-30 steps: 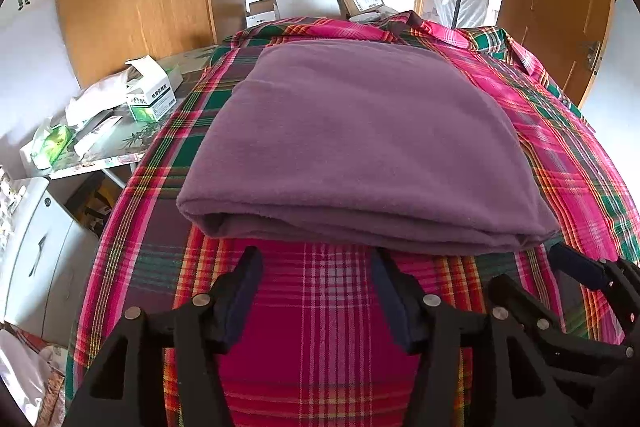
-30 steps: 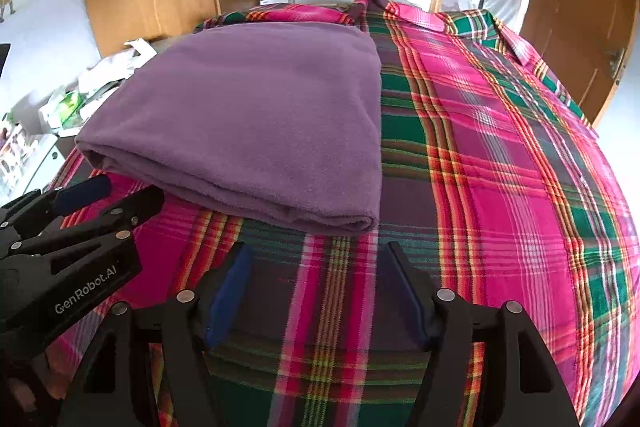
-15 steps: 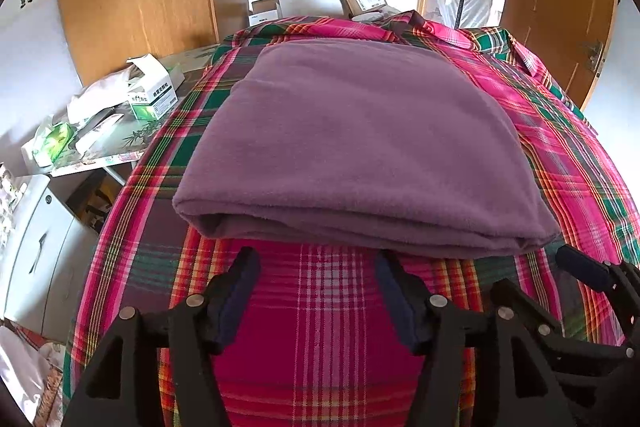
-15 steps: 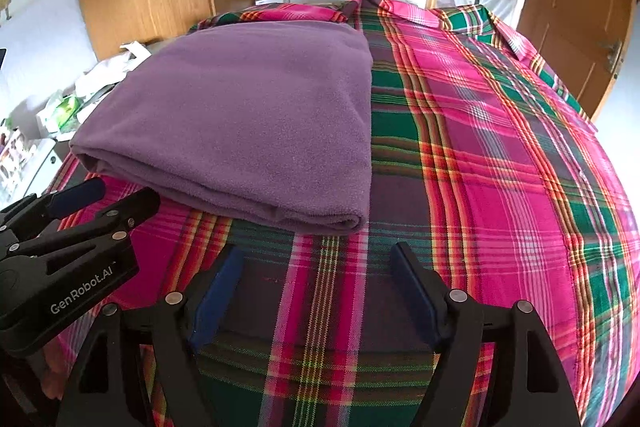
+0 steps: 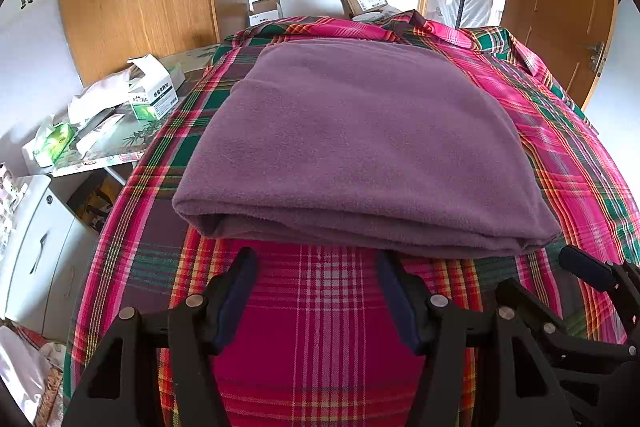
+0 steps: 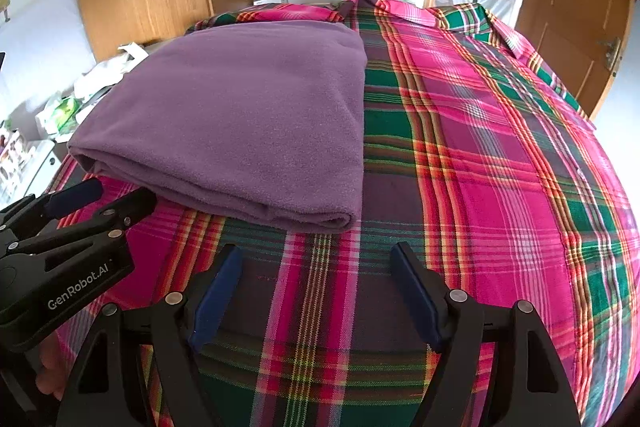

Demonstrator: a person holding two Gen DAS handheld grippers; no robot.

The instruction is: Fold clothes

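Plainly a bed [image 5: 320, 327] under a pink, green and red plaid cover, serving as the flat surface for folding. Lying on its left half, a purple fleece garment [image 5: 352, 147], folded into a thick rectangle with layered edges facing the tools, probably squared that way for a further fold or for lifting. Just short of that near edge, left tool [image 5: 312, 291] with pads spread apart and empty, aligned with the edge's middle. Beside it, right tool [image 6: 316, 283], likewise apart and empty, facing the garment's near right corner [image 6: 340, 219].
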